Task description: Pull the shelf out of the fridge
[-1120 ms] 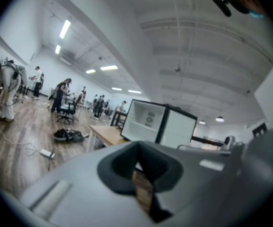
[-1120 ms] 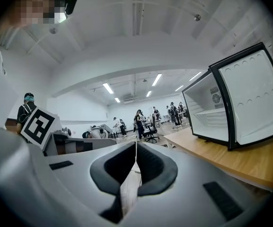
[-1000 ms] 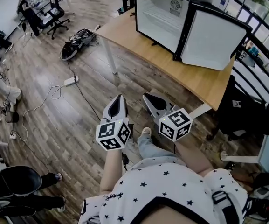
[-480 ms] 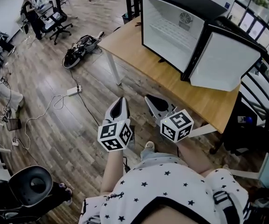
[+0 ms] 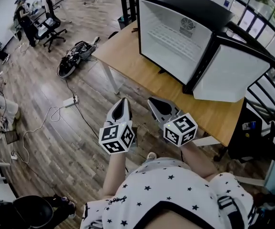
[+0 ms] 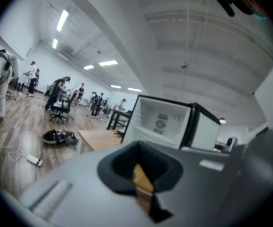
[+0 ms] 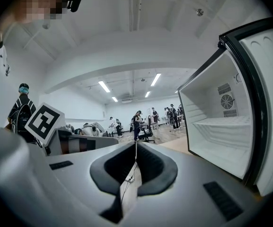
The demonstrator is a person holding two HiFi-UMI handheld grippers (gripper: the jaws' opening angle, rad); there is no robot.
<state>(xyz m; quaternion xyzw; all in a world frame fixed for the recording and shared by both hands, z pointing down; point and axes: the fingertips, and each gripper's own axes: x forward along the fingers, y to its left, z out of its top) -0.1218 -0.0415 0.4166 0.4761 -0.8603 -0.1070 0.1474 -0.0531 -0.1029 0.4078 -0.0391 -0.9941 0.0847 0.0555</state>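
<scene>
A black mini fridge [image 5: 189, 6] stands on a wooden table [image 5: 123, 49], and its door [image 5: 220, 75] is swung open to the right. Inside it a white wire shelf [image 5: 178, 37] sits level across the cavity. The right gripper view shows the same shelf [image 7: 224, 123]. My left gripper [image 5: 123, 101] and right gripper [image 5: 152, 101] are held side by side over the floor, short of the table and well away from the fridge. Both are shut and empty. The left gripper [image 6: 137, 149] points toward the fridge [image 6: 162, 122]. The right gripper [image 7: 136, 145] has its jaws together.
A power strip [image 5: 70, 100] with cables and a dark bag [image 5: 75, 54] lie on the wood floor left of the table. Office chairs [image 5: 46, 25] and people are further back. A black railing [image 5: 270, 92] runs along the right.
The head view has moved closer to the table, so the fridge looks larger and nearer. Both grippers keep their pose and stay shut.
</scene>
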